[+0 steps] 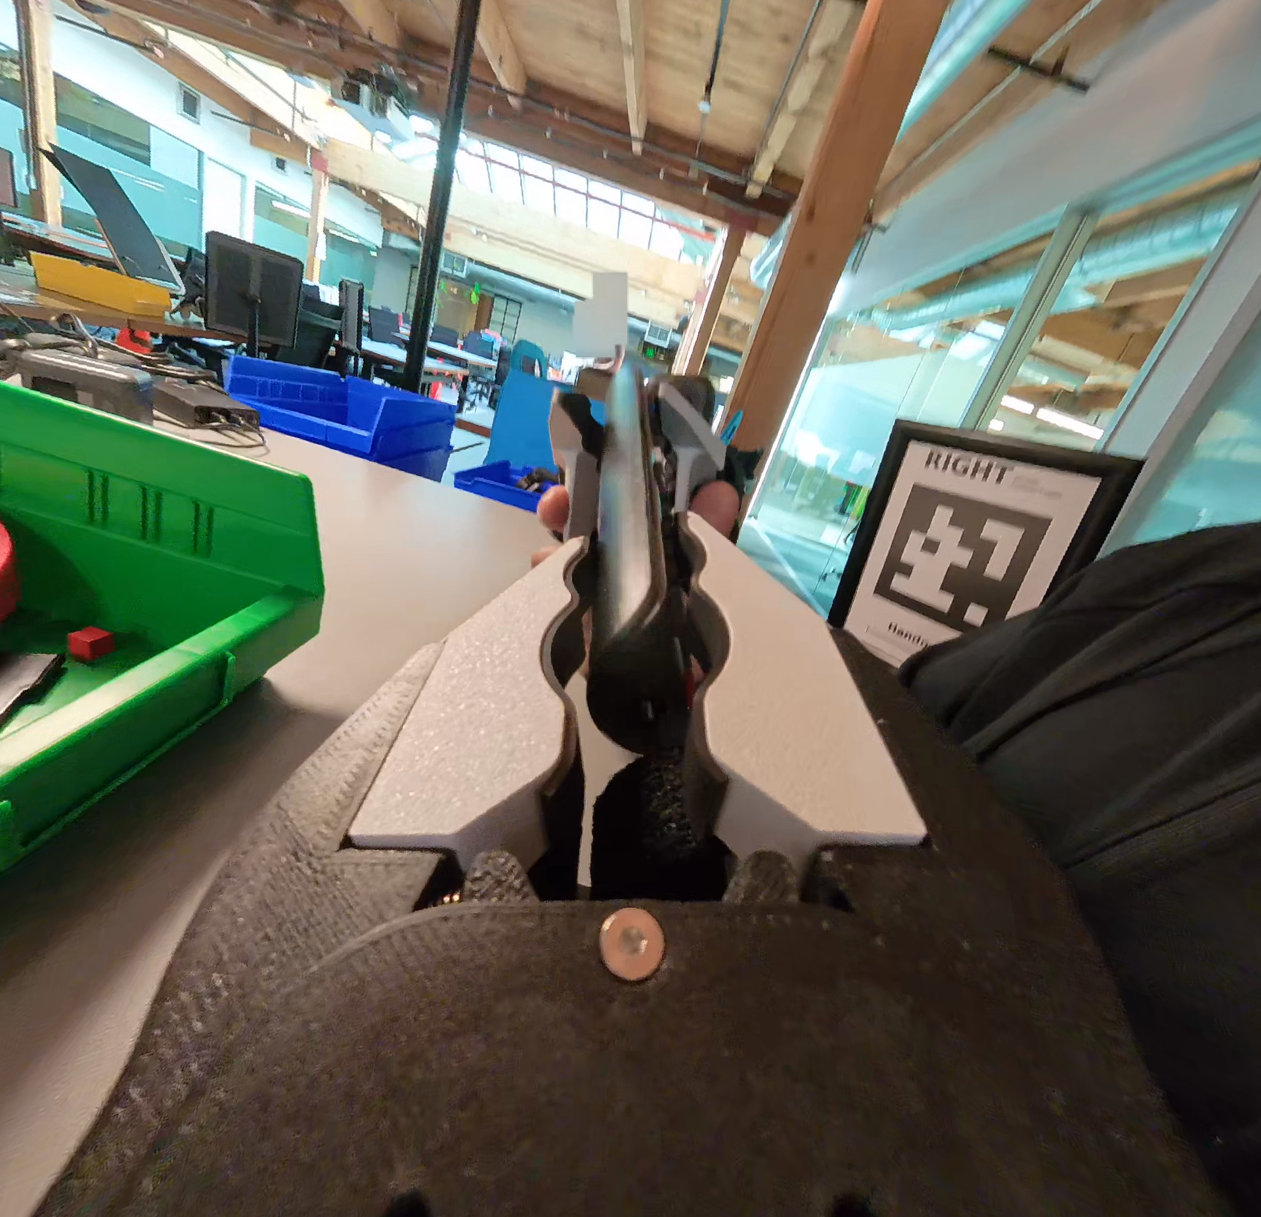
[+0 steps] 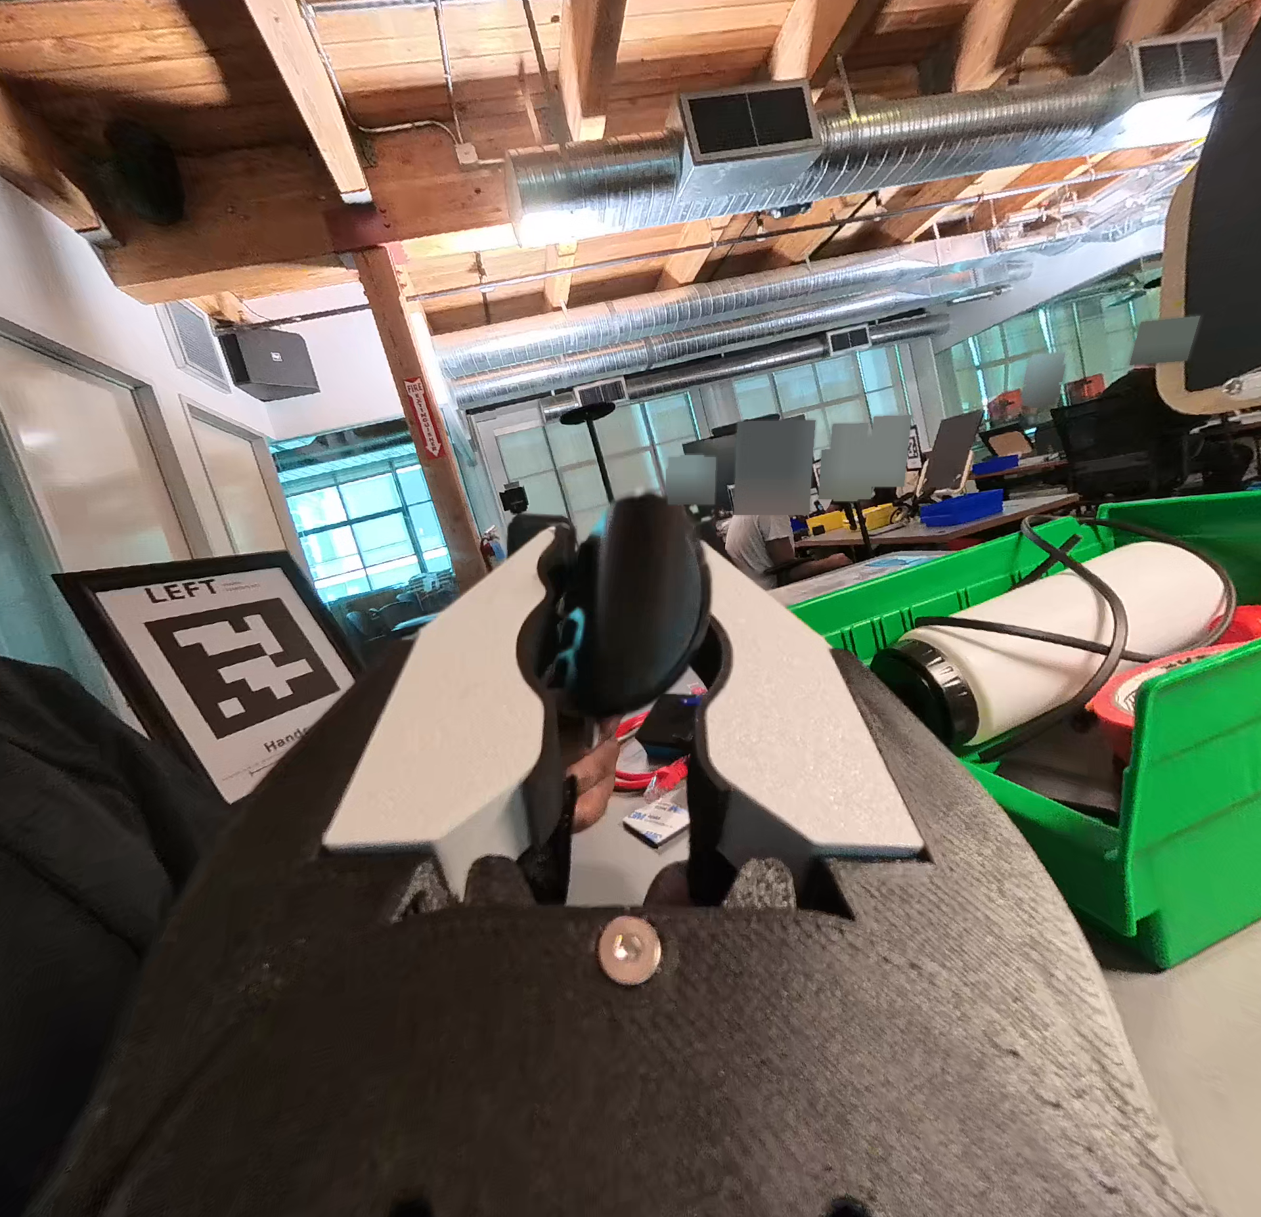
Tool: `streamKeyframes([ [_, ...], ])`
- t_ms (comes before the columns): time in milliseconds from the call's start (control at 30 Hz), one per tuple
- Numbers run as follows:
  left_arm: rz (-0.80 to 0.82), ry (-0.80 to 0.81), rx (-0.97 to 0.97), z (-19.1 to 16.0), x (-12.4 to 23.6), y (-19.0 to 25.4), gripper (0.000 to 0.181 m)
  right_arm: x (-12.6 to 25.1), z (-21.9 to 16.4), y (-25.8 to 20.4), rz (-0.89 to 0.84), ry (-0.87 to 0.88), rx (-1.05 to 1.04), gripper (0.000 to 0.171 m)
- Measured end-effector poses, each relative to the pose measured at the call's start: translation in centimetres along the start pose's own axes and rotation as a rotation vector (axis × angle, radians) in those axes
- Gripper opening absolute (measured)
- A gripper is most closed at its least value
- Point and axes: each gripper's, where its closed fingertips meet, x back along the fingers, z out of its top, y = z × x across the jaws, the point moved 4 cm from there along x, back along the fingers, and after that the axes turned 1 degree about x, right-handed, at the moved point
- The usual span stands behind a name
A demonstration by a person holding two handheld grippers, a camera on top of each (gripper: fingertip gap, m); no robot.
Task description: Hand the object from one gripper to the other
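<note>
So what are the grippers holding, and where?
Both hold one black tool. The left gripper pinches its rounded black end; the right gripper grips the far end. What tool it is cannot be told.

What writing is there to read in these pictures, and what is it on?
I don't quote writing; these things bear it:
Framed black-and-white marker card: printed words.
Second framed marker card: likewise.
Red-and-white sign on the wooden post.
Small white packet: logo.
Red tape roll: blurred.

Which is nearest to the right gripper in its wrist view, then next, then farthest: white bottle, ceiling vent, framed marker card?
1. Framed marker card, just left of the right gripper.
2. White bottle, in the green bin on the right; close to the card's range.
3. Ceiling vent, high overhead.
</note>
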Motion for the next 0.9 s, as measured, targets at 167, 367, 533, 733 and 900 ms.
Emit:
streamKeyframes([
  [167,-0.022,0.08,0.072,1.1,0.9,-0.4,0.024,-0.4,-1.9,-0.5,0.079,-0.157,-0.059,0.029],
  [367,-0.018,0.156,0.103,2.0,1.5,-0.8,0.024,-0.7,-4.0,-1.2,0.136,-0.295,-0.114,0.026],
  [533,-0.002,0.192,0.111,2.3,1.7,-1.0,0.025,-0.9,-7.3,-2.0,0.155,-0.512,-0.042,0.025],
  [733,0.026,0.239,0.129,2.7,1.7,-1.4,0.03,-1.3,-6.6,-1.3,0.093,-0.451,0.007,0.024],
  [900,0.058,0.217,0.12,2.4,1.3,-1.6,0.047,-1.2,-4.9,-0.6,0.057,-0.338,-0.038,0.023],
])
